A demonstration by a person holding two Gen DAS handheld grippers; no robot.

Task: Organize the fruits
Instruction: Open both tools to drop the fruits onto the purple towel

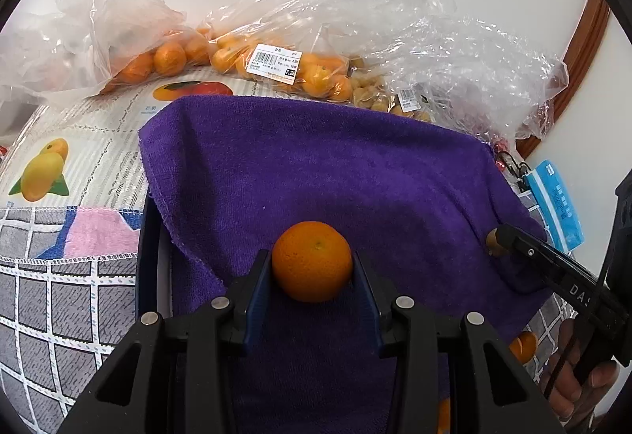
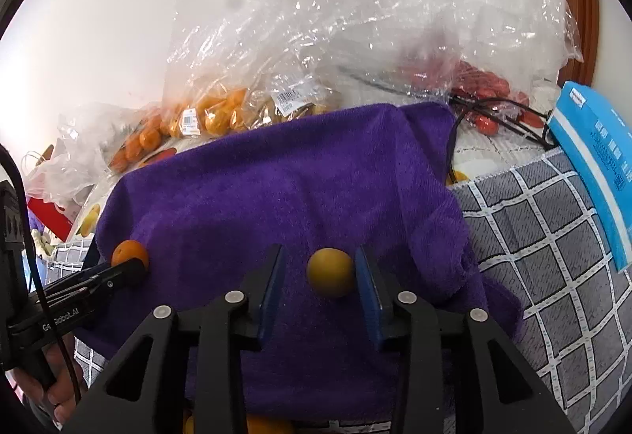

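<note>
The left claw (image 1: 312, 268) is clenched on a round orange mandarin (image 1: 312, 262), both blue pads pressed to its sides, just above a purple terry towel (image 1: 316, 165) draped over a dark tray. The right claw (image 2: 320, 272) stands released around a small yellow-orange round fruit (image 2: 331, 272): the fruit touches the right-hand pad and a clear gap shows on the other side, with the towel beneath it. Seen from the left camera, the right claw's black arm bears white letters reading "DAS", the rest cut off; from the right camera, the left one shows what looks like "GenRobot.AI", partly crossed by a cable. Behind the towel lie crinkled clear plastic bags of orange mandarins (image 1: 237, 58), one with a white barcode price label (image 1: 274, 63) whose black corner seems to read "7.26"; the smaller print is too fine to read. A light blue packet (image 2: 592, 165) with white writing, illegible, lies on the grey checked cloth (image 2: 545, 256) covering the counter.
</note>
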